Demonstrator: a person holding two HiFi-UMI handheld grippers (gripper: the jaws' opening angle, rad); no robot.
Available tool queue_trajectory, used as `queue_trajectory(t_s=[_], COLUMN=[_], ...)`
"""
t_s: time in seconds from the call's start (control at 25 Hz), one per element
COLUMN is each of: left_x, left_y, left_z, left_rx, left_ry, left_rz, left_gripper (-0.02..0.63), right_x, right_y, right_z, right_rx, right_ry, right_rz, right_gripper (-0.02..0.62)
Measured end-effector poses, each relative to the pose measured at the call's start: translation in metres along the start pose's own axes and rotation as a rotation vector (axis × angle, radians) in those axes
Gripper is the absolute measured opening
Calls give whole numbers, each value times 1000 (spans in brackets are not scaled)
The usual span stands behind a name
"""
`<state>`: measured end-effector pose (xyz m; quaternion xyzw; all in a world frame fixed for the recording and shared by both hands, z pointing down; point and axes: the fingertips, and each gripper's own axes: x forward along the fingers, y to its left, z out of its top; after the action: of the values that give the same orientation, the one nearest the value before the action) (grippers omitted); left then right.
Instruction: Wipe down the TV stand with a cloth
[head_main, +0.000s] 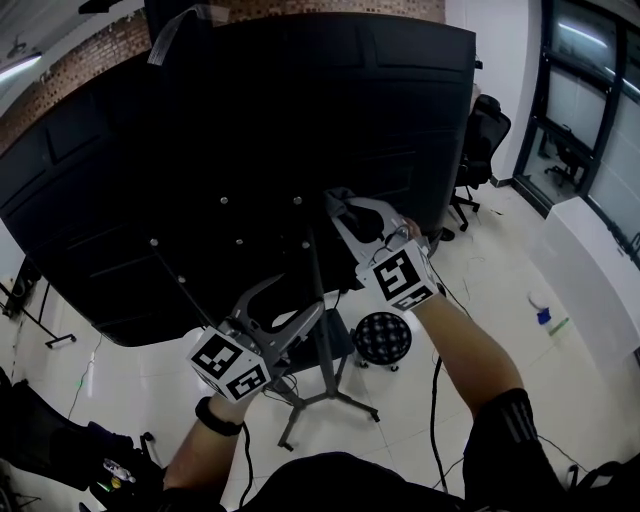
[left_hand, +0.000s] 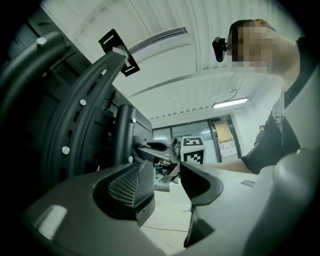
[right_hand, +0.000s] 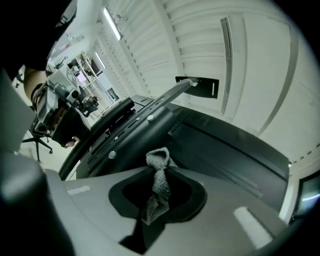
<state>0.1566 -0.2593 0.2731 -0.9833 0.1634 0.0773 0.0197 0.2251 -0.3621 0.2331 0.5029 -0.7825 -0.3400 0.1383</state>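
Head view: the person stands behind a big black TV (head_main: 250, 150), both arms reaching toward its back
TV stand: a dark pole (head_main: 318, 300) runs down from the back of the screen to splayed legs on the pale tiled floor (head_main: 560, 330)
Right gripper: the right gripper (head_main: 345, 215) is up by the top of the pole, close to the TV's back panel
Right jaws: in the right gripper view they (right_hand: 157, 192) are pinched onto a grey knitted cloth (right_hand: 159, 172)
Cloth: bunched into a narrow strip, upright between the pads, its top end poking out in front of the stand's dark bracket (right_hand: 125, 130); whether it touches the bracket, I cannot tell
Left gripper: the left gripper (head_main: 295, 305) is lower, just left of the pole
Left jaws: in the left gripper view they (left_hand: 165, 185) stand apart with only floor showing in the gap, beside the stand's column (left_hand: 125, 135)
Nearby: a round speckled stool (head_main: 382, 338) by the legs and an office chair (head_main: 480, 140) to the right of the screen
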Motion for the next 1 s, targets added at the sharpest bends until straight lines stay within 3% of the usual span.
queue_trajectory(t_s=[0.12, 0.32, 0.64, 1.0], left_x=[-8, -15, -8, 6], left_y=[0, 6, 3, -12], left_z=[-2, -2, -6, -5], left_rx=[1, 3, -4, -9], left_ry=[7, 10, 9, 2], left_rz=[13, 37, 19, -32], left_gripper=[284, 284, 284, 284], right_x=[11, 7, -23, -53], right_y=[12, 4, -46, -85], right_z=[-2, -9, -52, -91], right_rx=[51, 45, 111, 116], right_ry=[-16, -5, 77, 201], right_rz=[22, -4, -112, -222], right_gripper=[48, 46, 46, 46])
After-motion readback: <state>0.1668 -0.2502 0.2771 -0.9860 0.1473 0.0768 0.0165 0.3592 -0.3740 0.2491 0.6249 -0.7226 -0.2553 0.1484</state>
